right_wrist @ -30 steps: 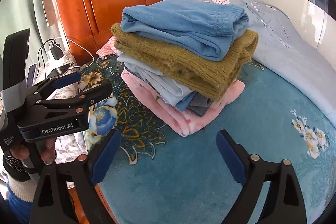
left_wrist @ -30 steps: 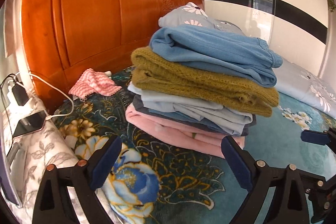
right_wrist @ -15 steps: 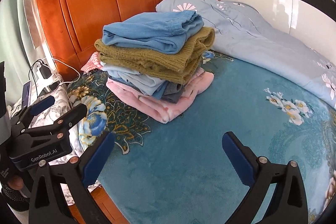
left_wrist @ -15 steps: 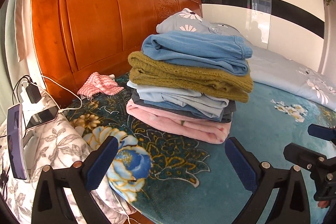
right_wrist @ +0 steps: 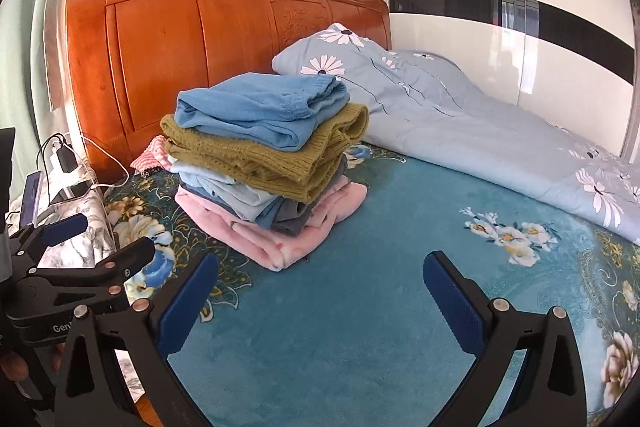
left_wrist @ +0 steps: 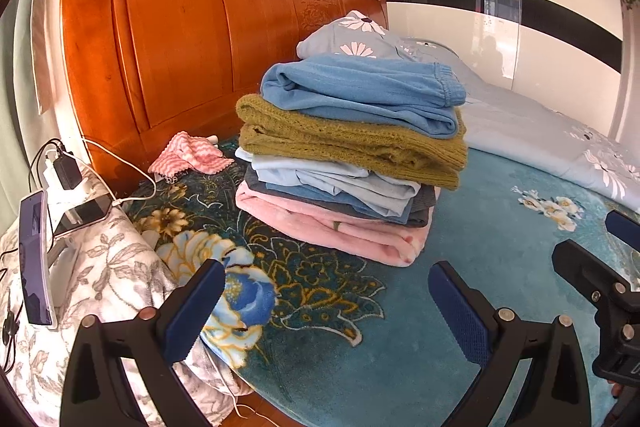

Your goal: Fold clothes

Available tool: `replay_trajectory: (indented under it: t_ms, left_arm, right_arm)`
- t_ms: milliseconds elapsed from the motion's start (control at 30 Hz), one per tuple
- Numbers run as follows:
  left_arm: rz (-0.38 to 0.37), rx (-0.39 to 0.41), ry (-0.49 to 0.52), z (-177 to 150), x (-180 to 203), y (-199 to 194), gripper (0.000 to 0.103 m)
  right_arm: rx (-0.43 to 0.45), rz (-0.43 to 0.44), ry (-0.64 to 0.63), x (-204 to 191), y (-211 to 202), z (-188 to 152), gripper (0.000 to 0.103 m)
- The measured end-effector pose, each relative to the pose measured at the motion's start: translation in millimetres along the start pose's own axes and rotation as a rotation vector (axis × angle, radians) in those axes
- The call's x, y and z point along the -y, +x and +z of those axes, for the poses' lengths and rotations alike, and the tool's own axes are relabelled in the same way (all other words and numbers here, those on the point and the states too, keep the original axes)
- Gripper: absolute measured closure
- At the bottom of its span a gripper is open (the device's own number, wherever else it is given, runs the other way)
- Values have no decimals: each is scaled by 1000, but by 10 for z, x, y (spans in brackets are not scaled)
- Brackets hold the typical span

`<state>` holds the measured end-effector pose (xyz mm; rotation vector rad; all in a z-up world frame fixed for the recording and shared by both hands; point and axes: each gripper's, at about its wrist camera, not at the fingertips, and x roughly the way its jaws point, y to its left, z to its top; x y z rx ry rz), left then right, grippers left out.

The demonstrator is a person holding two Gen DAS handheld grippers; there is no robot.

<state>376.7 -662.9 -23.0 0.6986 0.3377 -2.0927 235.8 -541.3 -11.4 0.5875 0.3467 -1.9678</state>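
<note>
Both grippers hover level over the teal blanket [right_wrist: 360, 327], aimed at the headboard [left_wrist: 180, 47]. The left gripper [left_wrist: 324, 311] has its fingers wide apart, holding nothing. The right gripper [right_wrist: 320, 297] is likewise spread and empty. The folded stack [left_wrist: 352, 155] sits on the blanket at 12 o'clock from the left gripper and at 11 o'clock from the right, well apart from both.

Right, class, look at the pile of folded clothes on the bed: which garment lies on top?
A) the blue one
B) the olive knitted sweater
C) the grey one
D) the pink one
A: the blue garment sits uppermost on the stack, directly on the olive knitted sweater, with the pink garment at the bottom.
</note>
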Motion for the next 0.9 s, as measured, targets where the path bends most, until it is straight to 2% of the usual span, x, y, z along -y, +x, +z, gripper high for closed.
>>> replay_trajectory:
  t_ms: [167,267,900]
  left_arm:
    - [-57,-7,0,-31,43,-45,0]
    - [-59,-19,8,-31,86,-46,0]
    - [-84,-43,19,-25,217,-98,0]
  right_arm:
    - [-28,-9,-73,-103,-58,-78,0]
    - [-49,-17,-98,-143,-62,-122,0]
    - [-91,-5,-2,-6,-167,-142,0]
